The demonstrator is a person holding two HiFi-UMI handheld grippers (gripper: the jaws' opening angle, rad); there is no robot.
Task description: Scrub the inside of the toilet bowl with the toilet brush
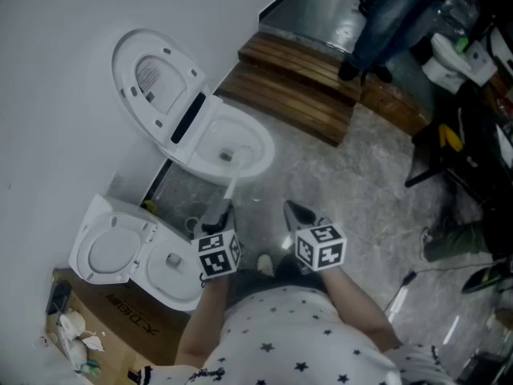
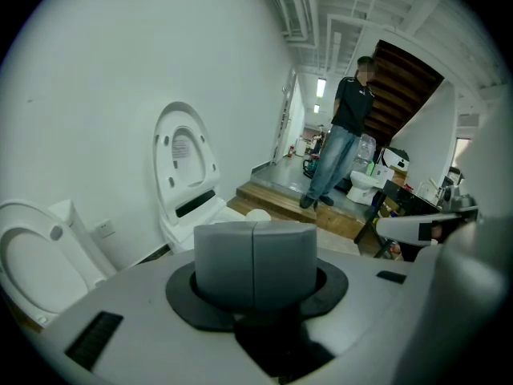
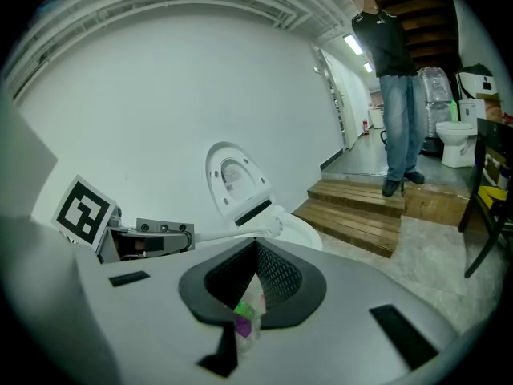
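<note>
The white toilet [image 1: 240, 139] stands by the wall with its lid [image 1: 152, 74] raised. A white toilet brush [image 1: 228, 181] runs from my left gripper [image 1: 218, 213] up into the bowl, its head near the bowl's bottom. In the right gripper view the brush [image 3: 240, 233] sticks out of the left gripper [image 3: 189, 237] toward the toilet [image 3: 280, 223]. The left gripper [image 2: 255, 227] is shut, and the brush head [image 2: 258, 213] peeks just above it. My right gripper [image 1: 298, 213] hovers to the right of the brush. It [image 3: 256, 251] is shut, with a small colourful plastic scrap [image 3: 245, 318] pinched low between the jaws.
A second toilet [image 1: 120, 251] with its lid open stands at lower left, on a cardboard box [image 1: 120, 321]. Wooden steps [image 1: 296, 74] lie beyond the bowl, where a person [image 1: 389, 22] stands. Black stand legs [image 1: 445, 155] and clutter fill the right side.
</note>
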